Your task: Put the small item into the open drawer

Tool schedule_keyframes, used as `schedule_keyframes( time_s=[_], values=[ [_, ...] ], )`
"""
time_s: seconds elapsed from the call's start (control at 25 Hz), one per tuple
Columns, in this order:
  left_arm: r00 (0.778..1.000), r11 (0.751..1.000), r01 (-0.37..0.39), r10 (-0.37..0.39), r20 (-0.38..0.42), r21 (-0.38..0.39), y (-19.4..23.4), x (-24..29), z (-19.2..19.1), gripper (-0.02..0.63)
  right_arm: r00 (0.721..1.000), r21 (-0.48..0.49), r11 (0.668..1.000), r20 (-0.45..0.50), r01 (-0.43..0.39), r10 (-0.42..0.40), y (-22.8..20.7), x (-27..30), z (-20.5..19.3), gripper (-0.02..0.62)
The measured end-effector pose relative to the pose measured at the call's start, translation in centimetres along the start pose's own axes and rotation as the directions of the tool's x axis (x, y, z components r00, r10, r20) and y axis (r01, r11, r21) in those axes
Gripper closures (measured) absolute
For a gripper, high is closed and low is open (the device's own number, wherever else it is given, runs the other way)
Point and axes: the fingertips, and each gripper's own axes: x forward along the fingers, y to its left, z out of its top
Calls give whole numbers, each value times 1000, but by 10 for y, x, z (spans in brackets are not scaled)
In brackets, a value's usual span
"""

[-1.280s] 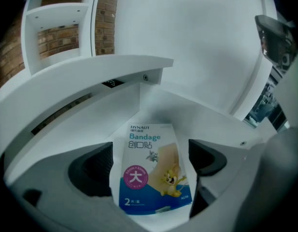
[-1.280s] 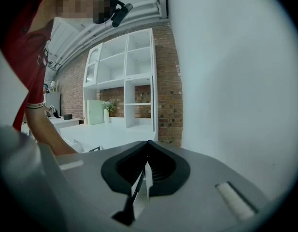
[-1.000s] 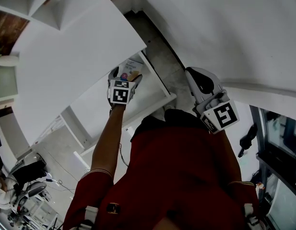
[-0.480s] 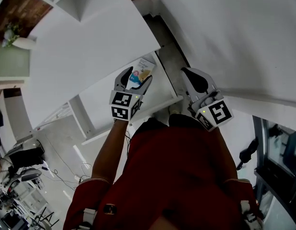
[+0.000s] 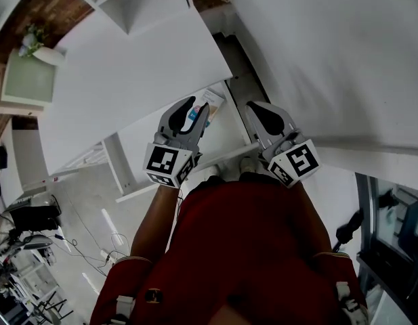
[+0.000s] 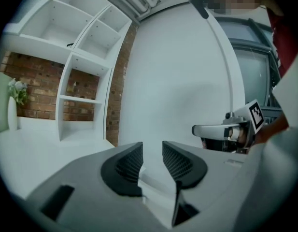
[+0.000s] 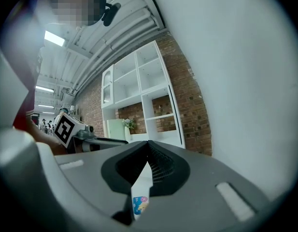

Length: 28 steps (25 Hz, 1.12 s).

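The small item, a flat white packet point(image 5: 210, 100) with blue and pink print, lies inside the open white drawer point(image 5: 215, 158). My left gripper point(image 5: 197, 108) hovers just on the near side of it. Its jaws are closing, with a narrow gap and nothing between them in the left gripper view point(image 6: 152, 146). My right gripper point(image 5: 251, 105) hangs beside it to the right, over the drawer's right end, jaws together and empty. In the right gripper view point(image 7: 149, 151) the packet point(image 7: 140, 204) shows through the slit under the jaws.
A white cabinet top point(image 5: 127, 73) spreads behind the drawer, with a vase of flowers point(image 5: 34, 46) at its far left. White open shelves point(image 6: 86, 57) stand against a brick wall point(image 6: 120, 95). A white wall point(image 5: 330, 59) rises at right. Cables and equipment point(image 5: 26, 222) lie on the floor at lower left.
The left gripper held the packet over the drawer, opened wide around it, then drew back toward me with jaws narrowing. The packet stays in the drawer. The right gripper shifted slightly left.
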Motion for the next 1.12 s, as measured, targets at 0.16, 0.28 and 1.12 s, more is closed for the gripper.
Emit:
schedule_keyframes(
  time_s=[0.16, 0.28, 1.12],
  values=[
    [999, 1000, -6, 5, 47, 23, -5, -8, 17, 549, 1000, -7, 1000, 15, -19, 19, 5, 1, 5, 583],
    [998, 1000, -13, 11, 70, 27, -6, -13, 24, 604, 999, -6, 1000, 19, -26, 27, 9, 1, 6, 583],
    [987, 1000, 9, -10, 161, 8, -13, -33, 42, 604, 999, -34, 999, 3, -43, 43, 28, -1, 0, 583]
  ],
)
